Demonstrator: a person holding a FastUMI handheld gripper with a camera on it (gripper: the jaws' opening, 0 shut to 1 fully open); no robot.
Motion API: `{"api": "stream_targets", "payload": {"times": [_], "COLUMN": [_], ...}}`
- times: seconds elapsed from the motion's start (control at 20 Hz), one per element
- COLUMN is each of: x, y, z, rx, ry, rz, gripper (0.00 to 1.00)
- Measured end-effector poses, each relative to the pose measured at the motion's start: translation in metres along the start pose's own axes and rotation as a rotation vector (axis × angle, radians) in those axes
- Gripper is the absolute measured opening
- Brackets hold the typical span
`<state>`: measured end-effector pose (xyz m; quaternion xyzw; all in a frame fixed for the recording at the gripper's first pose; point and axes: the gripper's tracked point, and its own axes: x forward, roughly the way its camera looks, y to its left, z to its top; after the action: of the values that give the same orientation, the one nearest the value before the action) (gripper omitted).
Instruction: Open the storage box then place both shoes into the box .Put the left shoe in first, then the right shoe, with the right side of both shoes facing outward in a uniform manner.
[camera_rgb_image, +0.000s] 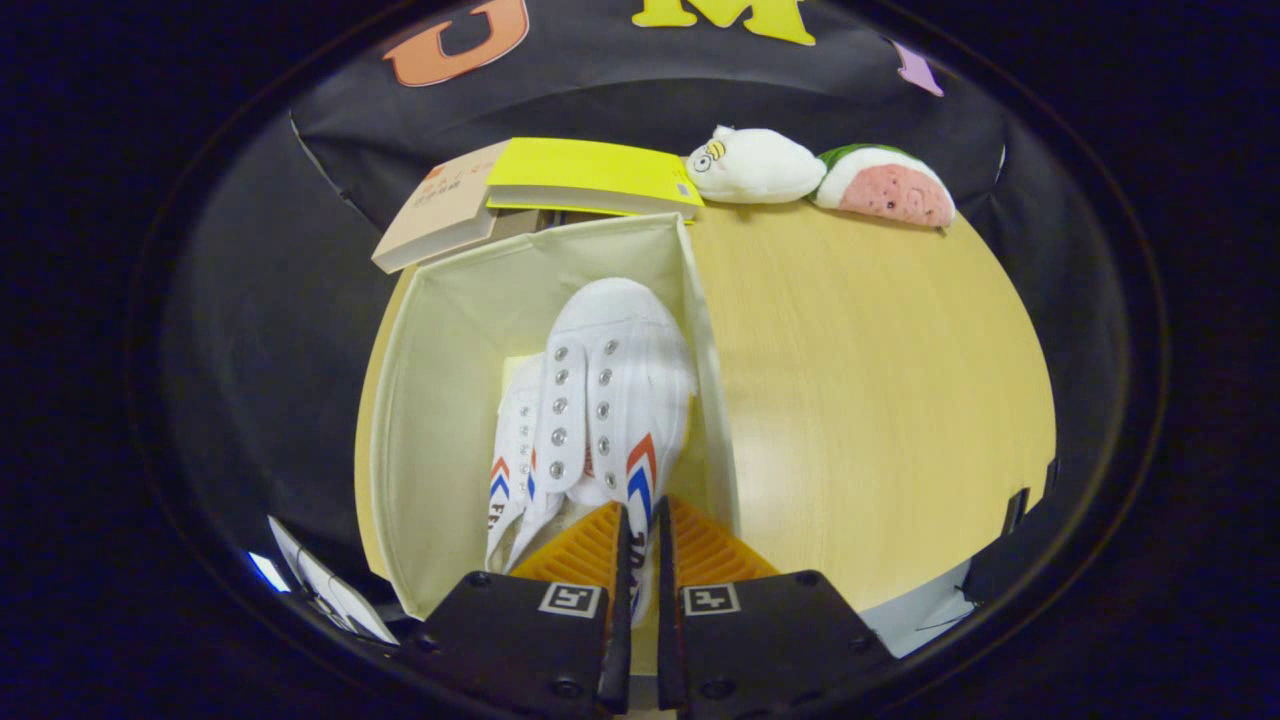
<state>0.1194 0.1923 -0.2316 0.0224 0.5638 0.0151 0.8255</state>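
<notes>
The gripper (640, 520) has its two fingers brought almost together, with only a thin gap between them, and in that gap they pinch the side wall at the heel of a white shoe (615, 395). This shoe has red and blue chevron stripes on its side and two rows of metal eyelets without laces; its toe points away from the fingers. It sits inside the storage box (440, 400), a cream fabric box that is open at the top. A second white shoe (512, 460) with the same stripes lies just beside the first one in the box, partly under it, so there are two shoes in the box (one held, one free).

The box stands at the left edge of the tabletop (860, 400), which is of light wood. At the far edge, just beyond the box, lie two books: a yellow book (590, 175) on top and a beige book (440, 205) partly under it. To the right of them, also along the far edge, rest two plush toys touching each other: a white plush toy (755, 165) and a watermelon-slice plush toy (885, 188).
</notes>
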Motion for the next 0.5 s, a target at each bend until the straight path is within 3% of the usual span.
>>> {"api": "stream_targets", "payload": {"times": [0.2, 0.35, 0.5], "x": [-0.009, -0.026, -0.046], "y": [0.006, 0.002, -0.003], "z": [0.011, 0.015, 0.017], "rx": [-0.036, -0.060, -0.055], "ry": [-0.047, -0.082, -0.116], "rz": [0.022, 0.008, 0.005], "gripper": [0.31, 0.62, 0.63]}}
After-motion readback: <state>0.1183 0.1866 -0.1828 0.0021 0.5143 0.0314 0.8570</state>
